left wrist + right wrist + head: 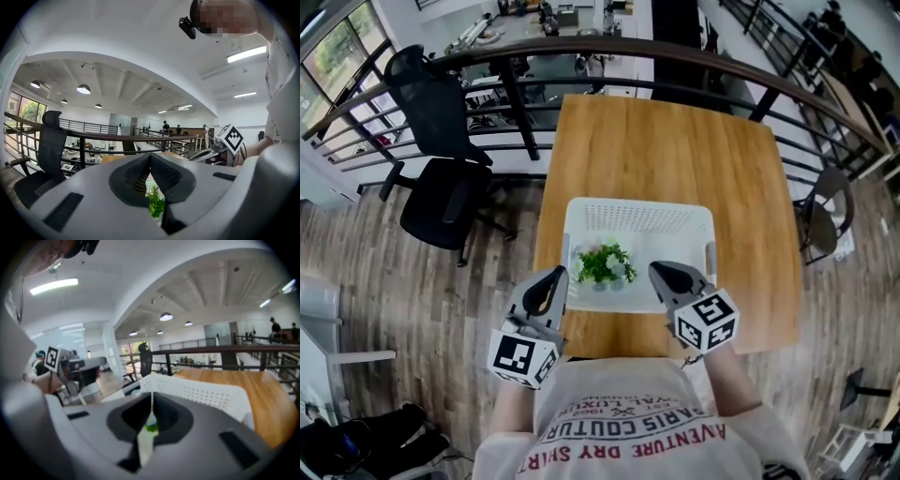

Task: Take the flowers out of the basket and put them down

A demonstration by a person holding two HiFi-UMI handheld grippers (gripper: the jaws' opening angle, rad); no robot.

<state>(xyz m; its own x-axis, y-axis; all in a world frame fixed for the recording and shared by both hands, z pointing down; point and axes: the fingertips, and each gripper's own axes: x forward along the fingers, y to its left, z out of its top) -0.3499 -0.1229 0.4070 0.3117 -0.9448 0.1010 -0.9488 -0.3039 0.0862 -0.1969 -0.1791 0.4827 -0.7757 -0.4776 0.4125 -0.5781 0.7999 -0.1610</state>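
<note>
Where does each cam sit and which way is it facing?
Head view: on the person's head, steeply down at table, basket, flowers; shows left gripper, right gripper, shirt.
Left gripper view: on left gripper, along its shut jaws toward railing, chair; shows person's arm, right gripper.
Right gripper view: on right gripper, along shut jaws over basket, table; shows left gripper.
Shared: flowers behind both jaw pairs; each gripper view shows the other gripper.

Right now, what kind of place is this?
Probably an open office, maybe on an upper level: a black office chair stands beside a wooden table, and a long curved railing runs behind them like a balcony's.
</note>
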